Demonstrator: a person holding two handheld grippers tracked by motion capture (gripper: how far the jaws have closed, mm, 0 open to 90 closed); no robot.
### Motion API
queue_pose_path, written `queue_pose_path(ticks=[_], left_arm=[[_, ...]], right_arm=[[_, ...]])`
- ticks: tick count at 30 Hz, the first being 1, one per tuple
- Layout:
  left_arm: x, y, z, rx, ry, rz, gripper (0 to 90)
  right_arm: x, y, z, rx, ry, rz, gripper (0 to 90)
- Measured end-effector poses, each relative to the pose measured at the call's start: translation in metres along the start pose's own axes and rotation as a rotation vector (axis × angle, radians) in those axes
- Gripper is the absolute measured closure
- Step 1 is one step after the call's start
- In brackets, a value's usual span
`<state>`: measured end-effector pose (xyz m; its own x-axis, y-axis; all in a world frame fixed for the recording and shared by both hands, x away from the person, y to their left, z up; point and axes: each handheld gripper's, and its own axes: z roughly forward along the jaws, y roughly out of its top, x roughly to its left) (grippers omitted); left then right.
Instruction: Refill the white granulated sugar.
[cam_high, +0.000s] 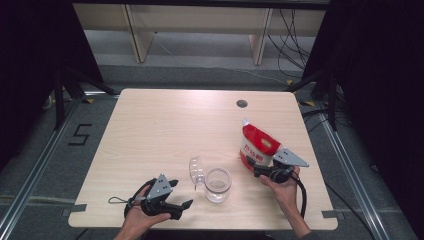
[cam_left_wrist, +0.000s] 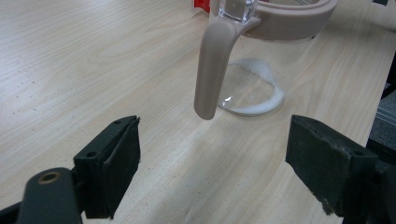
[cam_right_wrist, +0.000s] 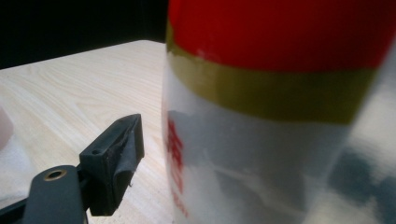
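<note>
A clear glass jug (cam_high: 218, 185) stands near the table's front middle, its see-through lid (cam_high: 195, 171) flipped up on the left. In the left gripper view the jug (cam_left_wrist: 254, 84) has a beige rim and a beige handle (cam_left_wrist: 215, 70) pointing toward me. My left gripper (cam_high: 181, 194) (cam_left_wrist: 212, 163) is open just short of that handle, holding nothing. A red and white pouch (cam_high: 257, 145) stands upright at the right. My right gripper (cam_high: 257, 169) is low against it. In the right gripper view the pouch (cam_right_wrist: 280, 116) sits beside the left jaw; the other jaw is hidden.
The light wooden table (cam_high: 165, 125) has a round cable hole (cam_high: 242, 103) at the back right. Beyond the far edge are wooden frame legs (cam_high: 137, 35) and loose cables (cam_high: 292, 40) on the floor. Black tape shaped like a 5 (cam_high: 80, 134) marks the floor at left.
</note>
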<state>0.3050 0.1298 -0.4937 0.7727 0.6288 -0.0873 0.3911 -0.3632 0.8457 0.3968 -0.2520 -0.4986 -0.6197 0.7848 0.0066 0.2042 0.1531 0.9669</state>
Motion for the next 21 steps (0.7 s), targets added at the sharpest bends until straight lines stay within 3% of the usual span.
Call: queue_pose_path(ticks=[1,3,6,8,9,11,13,21], left_arm=[[-0.0001,-0.0001,0.0002,-0.002,0.0,0.0,17.5],[-0.0002,-0.0003,0.0004,-0.005,0.001,0.0,17.5],[-0.0005,-0.0001,-0.0001,-0.003,0.005,0.0,17.5],[-0.0001,-0.0004,0.0005,-0.007,-0.001,0.0,17.5],[-0.0001,-0.0003,0.0003,-0.004,-0.001,-0.001,17.6],[-0.0004,-0.0003,0.0004,-0.004,0.0,0.001,17.6],[-0.0012,-0.0007,0.0015,-0.018,0.002,-0.007,17.7],[-0.001,-0.0006,0.0006,-0.003,0.0,-0.003,17.7]], right_arm=[[0.0021,-0.0012,-0.0002,-0.001,-0.006,0.042,20.6],[-0.0004,-0.0025,0.0022,-0.022,-0.006,0.025,21.6],[-0.0003,-0.0041,0.0013,-0.004,-0.018,0.043,22.8],[-0.0034,-0.0044,0.0024,0.0,-0.006,0.01,24.1],[-0.0024,-0.0058,0.004,-0.03,-0.014,0.026,24.8],[-0.004,-0.0057,0.0033,-0.007,0.004,0.013,25.5],[-0.0017,-0.008,0.0046,-0.016,-0.006,0.055,25.6],[-0.0052,-0.0095,0.0066,-0.037,-0.006,0.025,28.2]])
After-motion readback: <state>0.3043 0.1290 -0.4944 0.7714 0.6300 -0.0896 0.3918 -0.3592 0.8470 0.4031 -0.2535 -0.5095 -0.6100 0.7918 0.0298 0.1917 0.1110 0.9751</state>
